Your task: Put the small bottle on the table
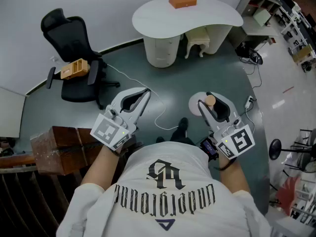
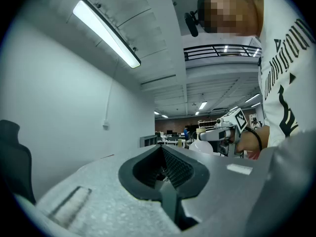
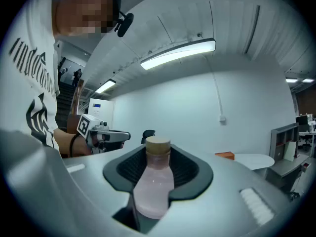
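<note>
The small bottle (image 3: pixel 154 181) is pale pink with a cork cap (image 1: pixel 211 100). It lies between the dark pads of my right gripper (image 1: pixel 213 104), cap pointing forward, and the right gripper (image 3: pixel 158 157) is shut on it. I hold it in the air over the grey floor, well short of the white curved table (image 1: pixel 197 16). An orange box (image 1: pixel 182 0) lies on that table. My left gripper (image 1: pixel 143 97) is held level beside the right one. The left gripper (image 2: pixel 163 154) is shut, with nothing in its dark cavity. From it I see the right gripper (image 2: pixel 217 132) off to the right.
A black office chair (image 1: pixel 74 48) with a wooden box (image 1: pixel 75 68) on its seat stands far left. A brown crate (image 1: pixel 59 147) is beside my left arm. A white stool (image 1: pixel 197 41) is tucked under the table. A white cable (image 1: pixel 160 115) runs across the floor.
</note>
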Demonstrator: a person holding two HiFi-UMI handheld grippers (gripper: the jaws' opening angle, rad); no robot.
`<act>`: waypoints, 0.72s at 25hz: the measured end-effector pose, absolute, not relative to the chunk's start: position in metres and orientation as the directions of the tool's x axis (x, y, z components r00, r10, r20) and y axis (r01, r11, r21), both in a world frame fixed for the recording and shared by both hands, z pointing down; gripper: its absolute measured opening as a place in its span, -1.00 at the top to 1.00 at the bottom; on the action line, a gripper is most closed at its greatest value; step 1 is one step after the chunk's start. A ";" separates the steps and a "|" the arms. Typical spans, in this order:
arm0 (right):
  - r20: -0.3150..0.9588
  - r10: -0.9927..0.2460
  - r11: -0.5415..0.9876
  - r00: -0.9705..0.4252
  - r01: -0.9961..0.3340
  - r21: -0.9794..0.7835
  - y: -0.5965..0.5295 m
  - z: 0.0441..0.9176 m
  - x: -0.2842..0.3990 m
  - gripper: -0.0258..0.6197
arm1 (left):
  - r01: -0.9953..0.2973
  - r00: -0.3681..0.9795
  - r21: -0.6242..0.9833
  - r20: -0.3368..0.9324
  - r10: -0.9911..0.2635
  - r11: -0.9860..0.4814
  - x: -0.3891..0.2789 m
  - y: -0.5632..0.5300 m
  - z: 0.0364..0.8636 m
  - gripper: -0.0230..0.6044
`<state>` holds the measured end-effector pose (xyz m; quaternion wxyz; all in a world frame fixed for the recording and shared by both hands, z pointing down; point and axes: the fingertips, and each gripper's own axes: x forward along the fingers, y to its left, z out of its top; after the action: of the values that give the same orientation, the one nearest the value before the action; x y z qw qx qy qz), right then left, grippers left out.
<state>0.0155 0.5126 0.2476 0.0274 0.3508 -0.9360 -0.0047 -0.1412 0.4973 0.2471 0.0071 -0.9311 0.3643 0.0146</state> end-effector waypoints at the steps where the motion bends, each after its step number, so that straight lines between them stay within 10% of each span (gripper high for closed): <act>1: 0.049 -0.657 0.754 -0.752 -0.657 0.026 0.514 0.249 0.014 0.49 | -0.678 0.735 0.001 -0.034 -0.678 -0.735 -0.143 0.498 0.248 0.90; 18: 0.059 -0.644 0.764 -0.762 -0.645 0.011 0.489 0.257 0.009 0.49 | -0.688 0.725 0.016 -0.013 -0.689 -0.725 -0.147 0.476 0.259 0.90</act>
<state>0.0093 0.4890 0.2573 0.0297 0.3435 -0.9387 0.0051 -0.1468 0.4763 0.2593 -0.0051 -0.9287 0.3707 0.0093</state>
